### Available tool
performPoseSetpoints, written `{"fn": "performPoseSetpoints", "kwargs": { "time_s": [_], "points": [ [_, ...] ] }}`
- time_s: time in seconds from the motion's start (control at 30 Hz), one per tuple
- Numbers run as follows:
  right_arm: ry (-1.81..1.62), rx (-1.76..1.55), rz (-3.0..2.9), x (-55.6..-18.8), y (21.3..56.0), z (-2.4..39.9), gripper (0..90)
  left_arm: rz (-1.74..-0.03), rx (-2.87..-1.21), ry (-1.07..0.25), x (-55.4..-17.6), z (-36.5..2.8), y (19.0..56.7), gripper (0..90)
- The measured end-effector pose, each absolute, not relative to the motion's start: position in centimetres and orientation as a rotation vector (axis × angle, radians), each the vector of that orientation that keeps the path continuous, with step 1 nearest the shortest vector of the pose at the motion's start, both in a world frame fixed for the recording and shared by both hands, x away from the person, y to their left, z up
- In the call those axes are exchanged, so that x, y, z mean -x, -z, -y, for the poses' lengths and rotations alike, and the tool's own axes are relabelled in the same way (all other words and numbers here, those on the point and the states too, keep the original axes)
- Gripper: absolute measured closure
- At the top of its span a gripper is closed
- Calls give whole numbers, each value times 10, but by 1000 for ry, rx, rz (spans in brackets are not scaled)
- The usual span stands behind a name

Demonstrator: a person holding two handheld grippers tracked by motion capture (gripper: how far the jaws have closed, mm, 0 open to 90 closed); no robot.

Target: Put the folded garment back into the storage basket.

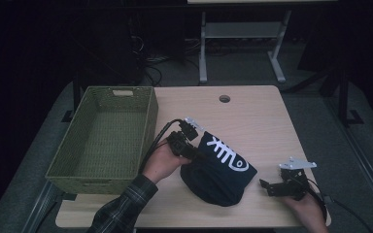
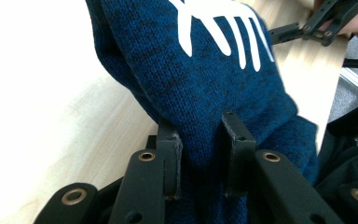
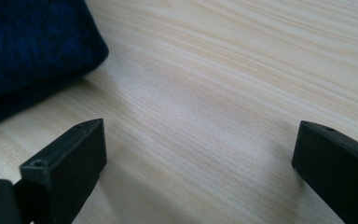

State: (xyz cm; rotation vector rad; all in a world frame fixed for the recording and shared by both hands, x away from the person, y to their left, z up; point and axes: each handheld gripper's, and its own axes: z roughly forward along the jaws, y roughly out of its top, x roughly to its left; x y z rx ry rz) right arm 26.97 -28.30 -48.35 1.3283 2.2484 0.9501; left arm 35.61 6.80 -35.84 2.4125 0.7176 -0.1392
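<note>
A dark blue knitted garment with a white fish-bone print lies bunched on the wooden table. My left gripper is shut on the garment's left edge and lifts that side. In the left gripper view the blue knit fills the gap between the jaws, whose pads press into it. My right gripper rests low on the table to the right of the garment, open. In the right gripper view its jaws stand wide apart over bare wood, with the garment at the upper left.
A green woven basket stands with nothing in it at the table's left, close to my left hand. A round cable hole sits near the far edge. White desk legs stand on the floor beyond the table.
</note>
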Motion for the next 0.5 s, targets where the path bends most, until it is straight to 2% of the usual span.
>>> {"fn": "performPoseSetpoints", "kwargs": {
  "time_s": [0.5],
  "points": [
    [-951,-1329,-2248,-270,484,283,26,-675,-2415,157,-359,-76,315,726]
  ]
}}
